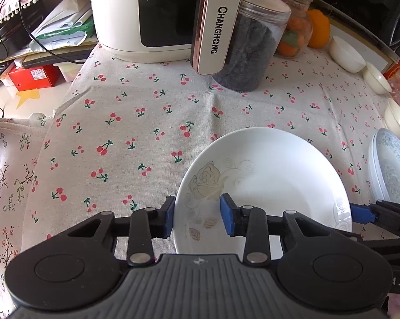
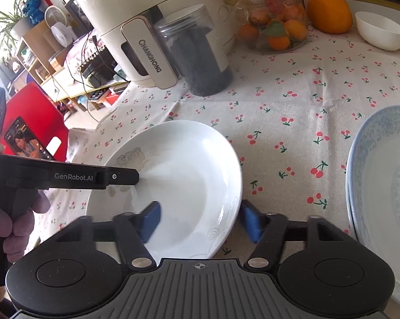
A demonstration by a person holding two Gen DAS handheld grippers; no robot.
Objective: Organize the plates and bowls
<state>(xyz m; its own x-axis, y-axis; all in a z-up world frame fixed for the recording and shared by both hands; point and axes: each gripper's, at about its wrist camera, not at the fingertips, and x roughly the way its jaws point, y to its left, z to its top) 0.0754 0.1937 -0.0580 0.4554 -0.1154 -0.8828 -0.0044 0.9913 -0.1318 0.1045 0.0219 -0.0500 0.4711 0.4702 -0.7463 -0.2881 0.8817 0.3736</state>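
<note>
On cherry-print tablecloth [image 1: 146, 122], white plate's [image 1: 266, 164] rims sit between both jaws.

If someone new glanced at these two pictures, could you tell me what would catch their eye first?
Most likely the white plate with a pale rose print, lying in the middle of the cherry-print tablecloth, with the left gripper and the right gripper each straddling one side of its rim. Next, the cream Changhong appliance at the back, beside a clear jar of dark contents.
</note>
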